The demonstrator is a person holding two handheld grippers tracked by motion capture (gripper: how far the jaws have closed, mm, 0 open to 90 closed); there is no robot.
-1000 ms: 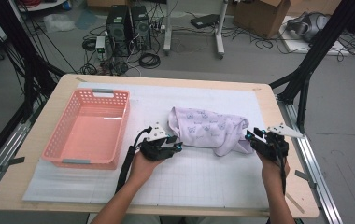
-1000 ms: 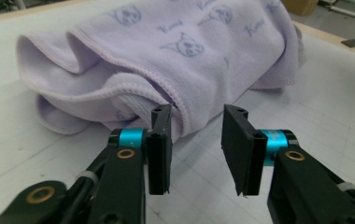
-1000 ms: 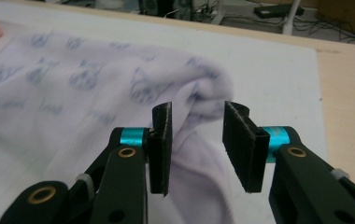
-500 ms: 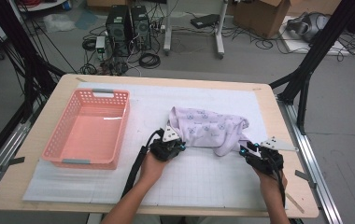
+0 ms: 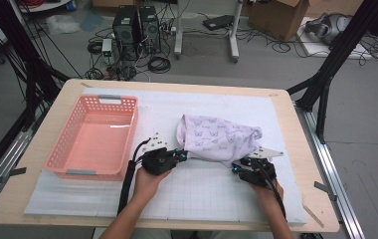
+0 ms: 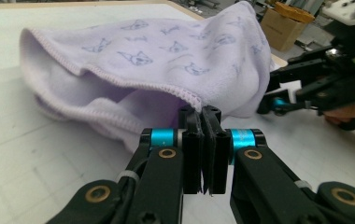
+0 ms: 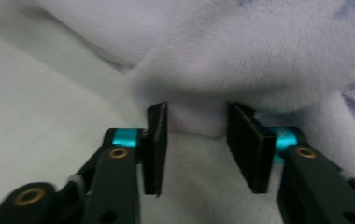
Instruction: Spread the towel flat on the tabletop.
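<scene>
A pale lilac towel (image 5: 219, 139) with small printed figures lies bunched on the white mat. My left gripper (image 5: 182, 155) is at its near-left edge. In the left gripper view its jaws (image 6: 202, 114) are pressed together on the towel's stitched hem (image 6: 166, 56). My right gripper (image 5: 236, 167) is at the towel's near-right edge. In the right gripper view its jaws (image 7: 196, 119) straddle a fold of the towel (image 7: 259, 56) with a gap on each side; they have just been closing. The right gripper (image 6: 271, 100) also shows beyond the towel in the left gripper view.
A pink plastic basket (image 5: 109, 97) with nothing in it stands on the left of the mat, close to my left hand. The white gridded mat (image 5: 187, 204) covers most of the wooden table (image 5: 296, 149). Black frame legs rise at both sides.
My right gripper has moved left and nearer, down to the towel's near-right edge. The left gripper's jaws have closed on the towel's hem.
</scene>
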